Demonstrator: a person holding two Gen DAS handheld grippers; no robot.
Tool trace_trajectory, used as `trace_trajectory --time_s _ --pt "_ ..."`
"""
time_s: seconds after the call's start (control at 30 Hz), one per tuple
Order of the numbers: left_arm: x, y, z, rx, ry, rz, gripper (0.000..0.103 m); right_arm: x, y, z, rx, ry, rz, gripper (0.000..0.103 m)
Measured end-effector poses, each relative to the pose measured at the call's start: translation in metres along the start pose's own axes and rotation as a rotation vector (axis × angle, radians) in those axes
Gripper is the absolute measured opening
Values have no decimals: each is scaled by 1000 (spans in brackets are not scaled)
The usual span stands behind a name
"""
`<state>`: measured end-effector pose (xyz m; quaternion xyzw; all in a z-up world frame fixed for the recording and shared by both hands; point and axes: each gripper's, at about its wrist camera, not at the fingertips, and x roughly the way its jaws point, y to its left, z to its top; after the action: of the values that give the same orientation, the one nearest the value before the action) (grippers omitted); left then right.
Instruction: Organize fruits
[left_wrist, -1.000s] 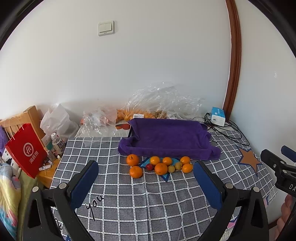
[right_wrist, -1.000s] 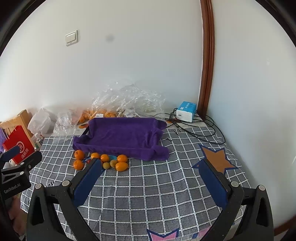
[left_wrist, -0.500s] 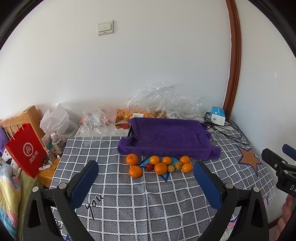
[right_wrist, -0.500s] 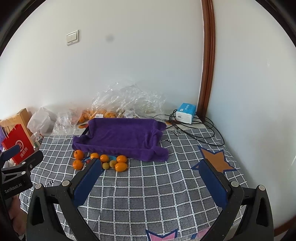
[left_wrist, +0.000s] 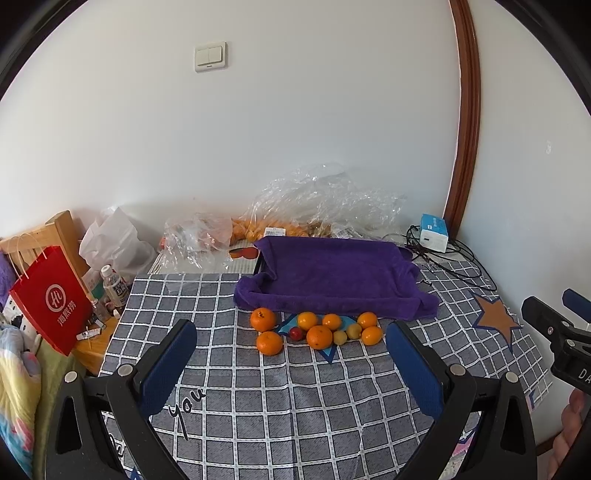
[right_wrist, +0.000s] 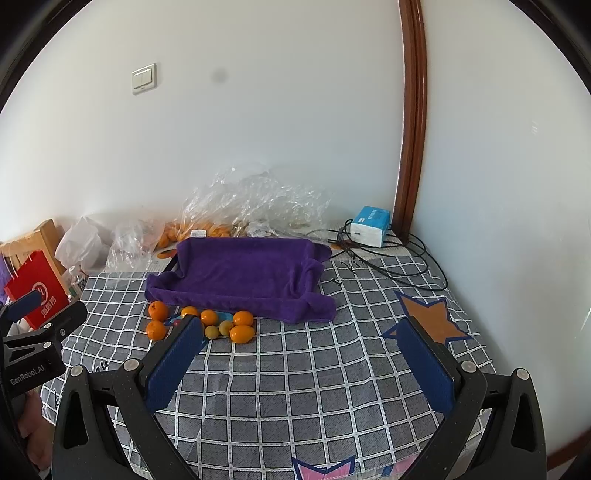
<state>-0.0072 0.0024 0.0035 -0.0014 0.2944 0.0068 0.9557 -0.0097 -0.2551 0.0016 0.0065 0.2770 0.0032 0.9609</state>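
Several oranges (left_wrist: 319, 336) lie in a cluster on the checked tablecloth (left_wrist: 280, 398), with two small yellow-green fruits (left_wrist: 354, 330) and one small red fruit (left_wrist: 294, 333) among them. Just behind them is a tray draped in a purple towel (left_wrist: 332, 275). The cluster (right_wrist: 242, 332) and the towel-covered tray (right_wrist: 240, 273) also show in the right wrist view. My left gripper (left_wrist: 291, 347) is open and empty, held above the table in front of the fruit. My right gripper (right_wrist: 301, 341) is open and empty, to the right of the fruit.
Clear plastic bags (left_wrist: 325, 203) with more oranges lie against the wall behind the tray. A white and blue box (left_wrist: 434, 232) and black cables (right_wrist: 388, 254) sit at the back right. A red paper bag (left_wrist: 51, 299), a bottle (left_wrist: 114, 286) and a wooden chair (left_wrist: 44, 236) stand left of the table.
Both views have shifted very slightly; the fruit cluster sits marginally higher in the left wrist view. Nothing on the table has moved, and both grippers remain open.
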Motion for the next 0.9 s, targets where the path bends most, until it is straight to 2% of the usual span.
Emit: trace_trajectory --time_s 0.9 --pt "0 0 1 -4 -3 4 103 -2 1 -1 3 -6 -3 103"
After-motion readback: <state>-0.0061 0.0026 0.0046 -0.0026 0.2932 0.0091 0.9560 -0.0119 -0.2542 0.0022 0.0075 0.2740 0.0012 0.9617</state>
